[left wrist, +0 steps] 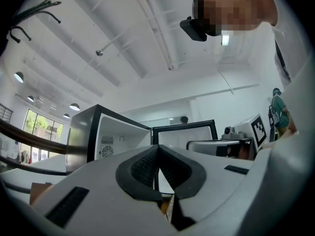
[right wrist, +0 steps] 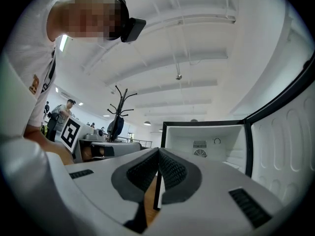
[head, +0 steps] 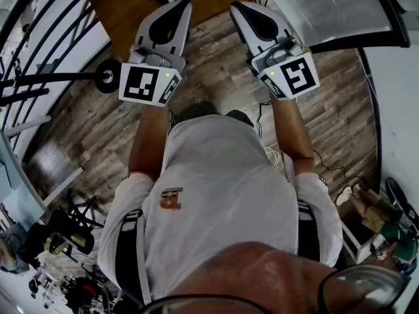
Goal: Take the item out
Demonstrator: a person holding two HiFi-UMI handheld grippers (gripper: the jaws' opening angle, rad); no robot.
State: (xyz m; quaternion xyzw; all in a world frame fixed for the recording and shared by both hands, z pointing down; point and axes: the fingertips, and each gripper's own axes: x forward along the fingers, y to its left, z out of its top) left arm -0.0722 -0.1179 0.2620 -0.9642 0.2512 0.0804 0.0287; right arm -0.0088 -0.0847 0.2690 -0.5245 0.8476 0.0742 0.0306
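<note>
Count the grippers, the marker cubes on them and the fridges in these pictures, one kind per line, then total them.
Grippers: 2, left gripper and right gripper
Marker cubes: 2, left cube and right cube
Fridge: 1, door open
Total: 5

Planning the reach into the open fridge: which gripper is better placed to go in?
Right, by a little. The right gripper faces the open fridge squarely, its white back wall just past the shut jaws; the left gripper sees it slantwise, off to its left. Both would have to open first.
</note>
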